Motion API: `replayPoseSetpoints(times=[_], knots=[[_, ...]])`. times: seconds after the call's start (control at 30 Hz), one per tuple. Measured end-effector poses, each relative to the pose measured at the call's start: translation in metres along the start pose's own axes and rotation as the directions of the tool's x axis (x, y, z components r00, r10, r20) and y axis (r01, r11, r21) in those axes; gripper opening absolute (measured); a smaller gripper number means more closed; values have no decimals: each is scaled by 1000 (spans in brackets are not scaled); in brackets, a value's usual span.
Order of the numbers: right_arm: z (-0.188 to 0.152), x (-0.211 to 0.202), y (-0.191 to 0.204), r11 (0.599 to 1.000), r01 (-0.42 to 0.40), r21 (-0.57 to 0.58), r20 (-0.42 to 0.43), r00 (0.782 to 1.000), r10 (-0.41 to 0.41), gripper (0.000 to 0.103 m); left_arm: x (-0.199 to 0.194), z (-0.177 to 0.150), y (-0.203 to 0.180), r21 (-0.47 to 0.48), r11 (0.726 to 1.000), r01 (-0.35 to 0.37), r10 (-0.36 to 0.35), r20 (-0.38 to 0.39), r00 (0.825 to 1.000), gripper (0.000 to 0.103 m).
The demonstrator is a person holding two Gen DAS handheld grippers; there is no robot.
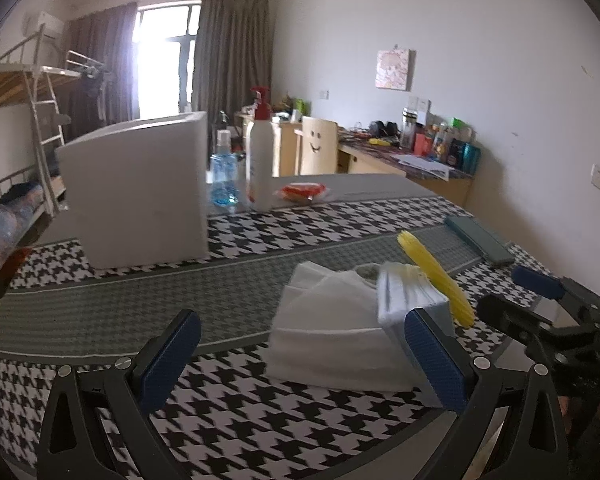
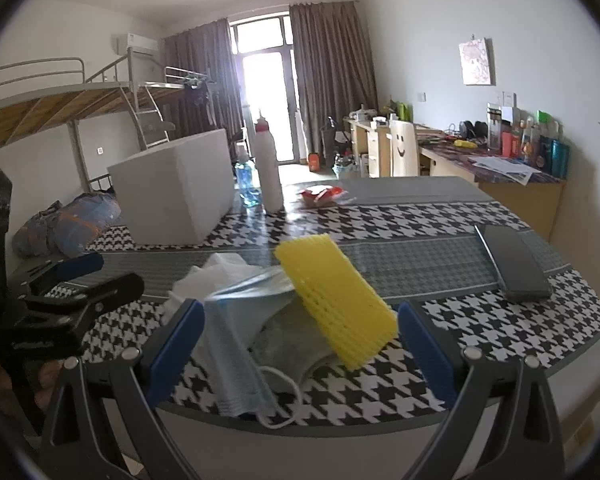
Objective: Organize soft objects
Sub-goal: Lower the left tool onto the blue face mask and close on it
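Yellow foam netting (image 2: 336,304) leans on a heap of soft things near the front edge of the houndstooth surface (image 2: 500,320): a blue face mask (image 2: 232,352), a grey cloth (image 2: 292,344) and white tissue (image 1: 332,320). Your right hand-held gripper (image 2: 300,352) hovers wide open around the heap, holding nothing; your left hand-held gripper (image 1: 304,360) is open too, beside the tissue. Close now and you could pinch several layers together, drag the mask's ear loop (image 2: 284,400) over the edge, or tip the netting off. The white box (image 2: 176,192) stands well apart, toward the far left corner.

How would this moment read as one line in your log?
left gripper: open | right gripper: open | soft pile: on table, ungrasped | white box: behind
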State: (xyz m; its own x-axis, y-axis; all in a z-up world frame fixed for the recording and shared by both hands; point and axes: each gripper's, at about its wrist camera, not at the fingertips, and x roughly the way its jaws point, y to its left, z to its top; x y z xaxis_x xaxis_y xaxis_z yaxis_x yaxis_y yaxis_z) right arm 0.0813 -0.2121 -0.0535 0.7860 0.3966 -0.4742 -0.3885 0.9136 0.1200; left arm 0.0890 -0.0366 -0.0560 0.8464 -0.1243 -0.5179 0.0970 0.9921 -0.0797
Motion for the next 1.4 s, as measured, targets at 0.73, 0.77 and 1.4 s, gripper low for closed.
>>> replayPoseSetpoints(times=[0.73,0.77,1.4], knots=[[-6,13,-33,998,56,31,-60,997,-54,99,32,-4,-45,35,990,133,-130,-78,988,99],[-7,14,-35,998,56,33,-59,997,-54,99,35,-4,-46,35,990,133,-130,-82,988,96],[-13,22,-55,997,51,64,-86,995,-46,99,59,-4,-58,39,979,202,-193,-159,968,42]])
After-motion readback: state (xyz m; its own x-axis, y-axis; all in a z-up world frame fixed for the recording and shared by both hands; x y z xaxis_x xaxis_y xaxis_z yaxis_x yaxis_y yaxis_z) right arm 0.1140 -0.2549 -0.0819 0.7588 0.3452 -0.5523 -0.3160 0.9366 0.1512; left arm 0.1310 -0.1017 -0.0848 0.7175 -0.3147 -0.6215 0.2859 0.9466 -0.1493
